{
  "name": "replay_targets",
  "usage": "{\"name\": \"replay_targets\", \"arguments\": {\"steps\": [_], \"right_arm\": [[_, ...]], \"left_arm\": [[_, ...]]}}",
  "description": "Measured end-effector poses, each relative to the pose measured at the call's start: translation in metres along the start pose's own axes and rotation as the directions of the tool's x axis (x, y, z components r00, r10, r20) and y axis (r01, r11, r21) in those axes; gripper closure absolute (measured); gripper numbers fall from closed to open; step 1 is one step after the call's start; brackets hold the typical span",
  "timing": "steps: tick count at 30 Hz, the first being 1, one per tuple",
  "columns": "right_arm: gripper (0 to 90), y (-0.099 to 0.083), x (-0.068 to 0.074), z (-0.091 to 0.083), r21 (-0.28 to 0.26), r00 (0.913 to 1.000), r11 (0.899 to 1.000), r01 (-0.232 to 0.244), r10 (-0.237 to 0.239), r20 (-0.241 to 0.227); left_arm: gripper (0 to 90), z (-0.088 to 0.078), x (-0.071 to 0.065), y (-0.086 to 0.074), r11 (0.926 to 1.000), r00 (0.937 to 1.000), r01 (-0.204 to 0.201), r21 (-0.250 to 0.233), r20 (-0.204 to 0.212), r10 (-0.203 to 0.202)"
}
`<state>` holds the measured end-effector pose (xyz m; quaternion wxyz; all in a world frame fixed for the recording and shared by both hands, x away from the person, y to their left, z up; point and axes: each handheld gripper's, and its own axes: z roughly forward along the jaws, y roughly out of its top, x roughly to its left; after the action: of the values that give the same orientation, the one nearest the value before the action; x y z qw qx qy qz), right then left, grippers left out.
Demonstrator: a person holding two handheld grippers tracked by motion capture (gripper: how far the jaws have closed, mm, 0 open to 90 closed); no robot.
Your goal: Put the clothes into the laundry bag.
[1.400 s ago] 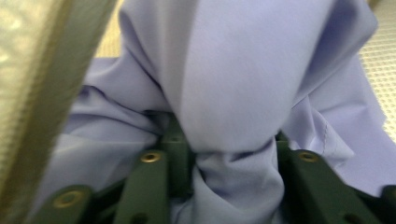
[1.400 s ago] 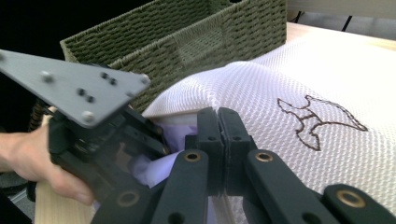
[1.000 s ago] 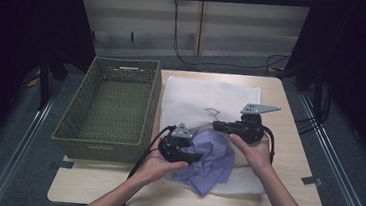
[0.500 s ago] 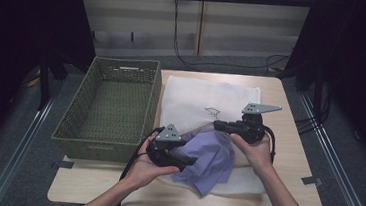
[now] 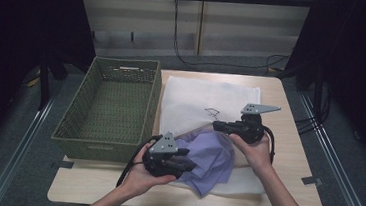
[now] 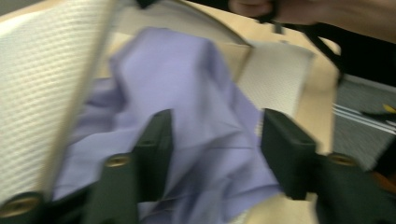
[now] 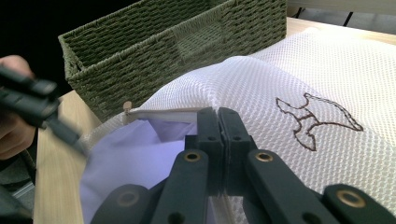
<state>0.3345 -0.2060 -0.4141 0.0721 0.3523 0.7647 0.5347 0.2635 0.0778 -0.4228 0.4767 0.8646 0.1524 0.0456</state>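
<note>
A green basket (image 5: 107,109) stands at the worktop's (image 5: 298,143) left, just beside a white mesh bag (image 5: 206,100); the left gripper (image 5: 185,164) has just been closing its jaws, part open around a lilac cloth (image 5: 211,158) that spills from the bag's mouth, pads not visibly pressing; the right gripper (image 5: 217,126), jaws closed, pinches the bag's rim.
</note>
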Motion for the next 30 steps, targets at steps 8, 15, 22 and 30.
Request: {"name": "replay_targets", "arguments": {"steps": [8,15,22,30], "right_arm": [[89.1,-0.001,0.001,0.001,0.005,1.0000,1.000,0.004,-0.004,-0.004],[89.1,-0.002,0.001,0.002,0.007,1.0000,1.000,0.004,-0.004,-0.003],[89.1,-0.002,0.001,0.002,0.012,1.0000,1.000,0.004,-0.004,-0.004],[89.1,-0.002,0.002,0.002,0.013,1.0000,1.000,0.002,-0.002,-0.004]], "left_arm": [[46.0,0.033,-0.002,-0.009,0.9941,0.9986,-0.020,0.107,0.051,0.014],[42.8,0.057,-0.001,-0.023,0.9798,0.9966,-0.049,0.194,0.075,0.035],[33.6,0.062,-0.001,-0.030,0.9731,0.9935,-0.074,0.218,0.101,0.053],[23.1,0.072,-0.013,-0.039,0.9567,0.9870,-0.131,0.260,0.125,0.101]]}}
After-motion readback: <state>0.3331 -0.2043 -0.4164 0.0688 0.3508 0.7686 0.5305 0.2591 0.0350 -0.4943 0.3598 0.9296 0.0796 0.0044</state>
